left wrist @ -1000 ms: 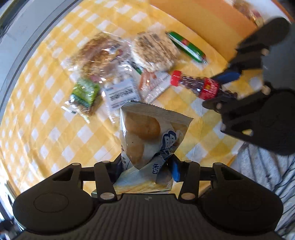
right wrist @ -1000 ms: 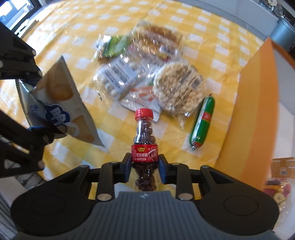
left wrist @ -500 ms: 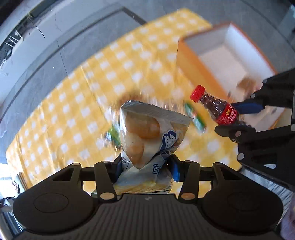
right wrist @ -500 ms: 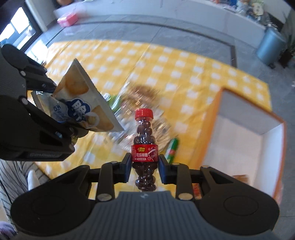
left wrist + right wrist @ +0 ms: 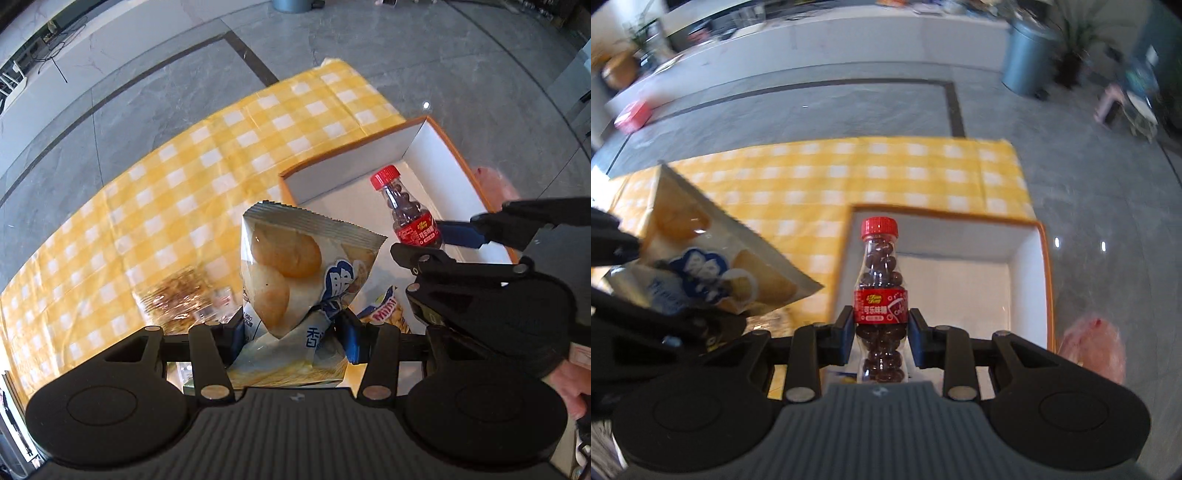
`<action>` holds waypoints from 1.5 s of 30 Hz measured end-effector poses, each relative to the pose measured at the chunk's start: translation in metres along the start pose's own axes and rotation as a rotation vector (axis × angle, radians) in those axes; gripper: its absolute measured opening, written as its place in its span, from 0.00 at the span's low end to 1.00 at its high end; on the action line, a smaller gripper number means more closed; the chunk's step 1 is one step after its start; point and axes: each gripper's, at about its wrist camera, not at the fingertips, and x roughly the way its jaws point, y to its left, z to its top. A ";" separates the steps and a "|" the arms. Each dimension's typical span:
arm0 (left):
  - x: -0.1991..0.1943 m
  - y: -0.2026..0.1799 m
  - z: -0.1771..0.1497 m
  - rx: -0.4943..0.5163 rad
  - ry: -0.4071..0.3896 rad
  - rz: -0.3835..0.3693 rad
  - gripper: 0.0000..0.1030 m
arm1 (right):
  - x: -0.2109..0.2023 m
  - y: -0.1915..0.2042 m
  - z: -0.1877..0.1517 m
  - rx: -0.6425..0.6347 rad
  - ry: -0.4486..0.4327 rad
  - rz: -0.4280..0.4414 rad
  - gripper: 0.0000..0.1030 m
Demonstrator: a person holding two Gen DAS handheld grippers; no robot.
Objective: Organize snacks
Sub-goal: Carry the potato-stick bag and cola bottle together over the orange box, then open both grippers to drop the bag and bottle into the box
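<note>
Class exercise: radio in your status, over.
Left gripper shut on chip bag. Right gripper shut on candy bottle. Both above orange box. Nothing blocking.

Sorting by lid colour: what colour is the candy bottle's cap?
Red; the candy bottle shows it best in the right wrist view.

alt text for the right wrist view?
The right gripper clamps a small red-capped bottle of dark candies above an open white box with orange rim on a yellow checked cloth; a snack bag hangs left.
</note>
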 end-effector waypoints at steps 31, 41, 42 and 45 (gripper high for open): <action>0.036 -0.042 0.023 -0.081 0.020 -0.064 0.54 | 0.029 -0.041 -0.073 0.035 0.092 0.058 0.56; 0.077 -0.091 0.037 -0.049 0.030 -0.073 0.55 | -0.018 -0.095 -0.081 0.108 -0.026 -0.004 0.58; 0.082 -0.095 0.036 -0.042 0.029 -0.055 0.55 | -0.017 -0.096 -0.083 0.108 -0.022 -0.001 0.58; 0.094 -0.103 0.036 -0.020 0.030 -0.008 0.55 | -0.005 -0.104 -0.083 0.104 -0.009 -0.007 0.58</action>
